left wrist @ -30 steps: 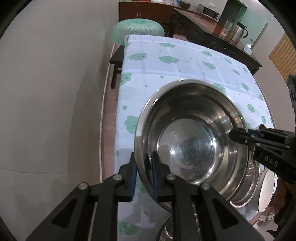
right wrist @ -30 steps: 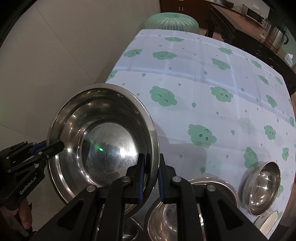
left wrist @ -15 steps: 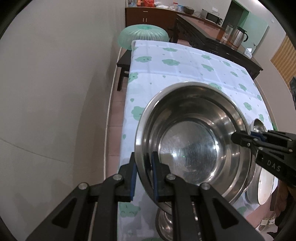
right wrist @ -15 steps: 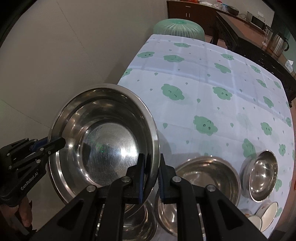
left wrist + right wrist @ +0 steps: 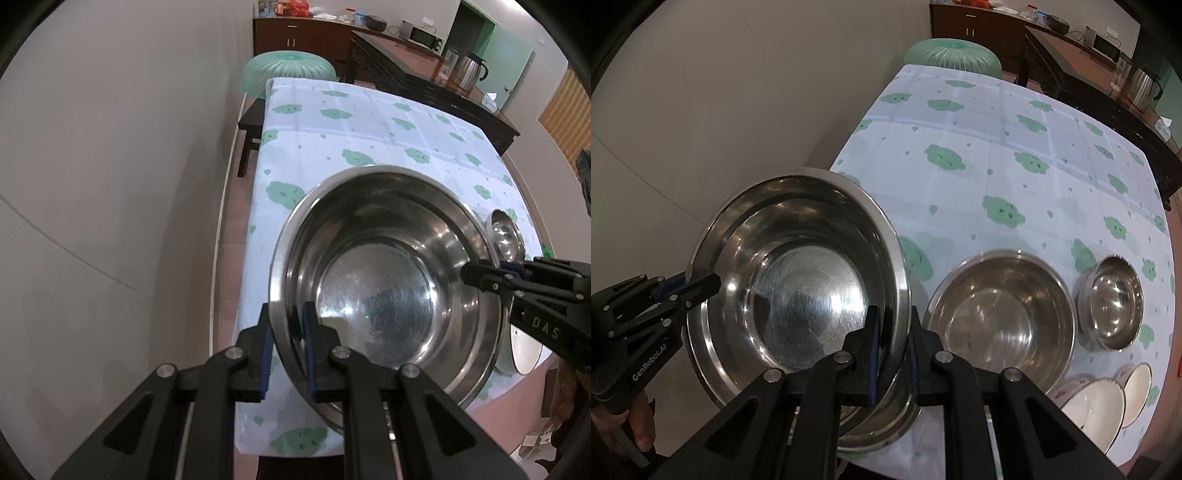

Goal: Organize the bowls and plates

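Observation:
A large steel bowl (image 5: 384,280) (image 5: 798,280) hangs in the air above the near end of the table, tilted. My left gripper (image 5: 287,347) is shut on its left rim. My right gripper (image 5: 892,354) is shut on its right rim and shows in the left wrist view (image 5: 480,275). The left gripper shows in the right wrist view (image 5: 698,286). On the table sit a medium steel bowl (image 5: 1001,317), a small steel bowl (image 5: 1115,302) (image 5: 504,232) and two white plates (image 5: 1097,402). Another steel bowl (image 5: 882,421) lies under the held one.
The table wears a white cloth with green clouds (image 5: 369,122) (image 5: 1015,140). A beige wall (image 5: 110,184) runs along its left. A green plastic basin (image 5: 288,72) stands beyond the far end. A dark sideboard with a kettle (image 5: 469,70) is at the back right.
Both grippers have lifted the large bowl up and back towards the near edge. The medium bowl, small bowl and plates on the table have come into sight.

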`<state>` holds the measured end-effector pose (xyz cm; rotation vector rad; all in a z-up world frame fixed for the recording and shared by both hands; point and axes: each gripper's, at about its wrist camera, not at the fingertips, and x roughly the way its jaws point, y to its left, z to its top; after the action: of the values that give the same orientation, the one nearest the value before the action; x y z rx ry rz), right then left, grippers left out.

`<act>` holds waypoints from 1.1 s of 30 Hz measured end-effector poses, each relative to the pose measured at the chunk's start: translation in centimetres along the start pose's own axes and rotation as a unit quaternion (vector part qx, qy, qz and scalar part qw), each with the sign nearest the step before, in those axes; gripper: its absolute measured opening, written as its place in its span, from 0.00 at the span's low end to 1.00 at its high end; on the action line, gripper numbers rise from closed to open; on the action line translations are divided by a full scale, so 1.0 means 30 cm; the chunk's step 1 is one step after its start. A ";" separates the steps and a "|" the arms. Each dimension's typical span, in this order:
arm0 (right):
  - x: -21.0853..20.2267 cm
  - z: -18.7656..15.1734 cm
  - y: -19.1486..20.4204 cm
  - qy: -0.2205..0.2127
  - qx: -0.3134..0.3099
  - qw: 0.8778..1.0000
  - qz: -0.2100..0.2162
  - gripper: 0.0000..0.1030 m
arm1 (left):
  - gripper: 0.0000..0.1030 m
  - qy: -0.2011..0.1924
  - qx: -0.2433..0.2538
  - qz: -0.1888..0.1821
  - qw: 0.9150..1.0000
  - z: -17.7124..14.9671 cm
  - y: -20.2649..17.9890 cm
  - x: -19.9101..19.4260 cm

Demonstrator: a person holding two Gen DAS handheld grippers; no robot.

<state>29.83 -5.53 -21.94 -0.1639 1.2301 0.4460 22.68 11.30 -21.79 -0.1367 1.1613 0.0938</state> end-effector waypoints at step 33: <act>0.025 -0.214 -0.023 0.038 0.001 0.999 0.003 0.16 | 0.11 0.034 0.016 0.008 0.999 -0.157 -0.079 0.038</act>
<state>24.72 -8.25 -24.87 -0.1759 1.3056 0.4467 19.20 8.24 -24.54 -0.1026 1.2316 0.0855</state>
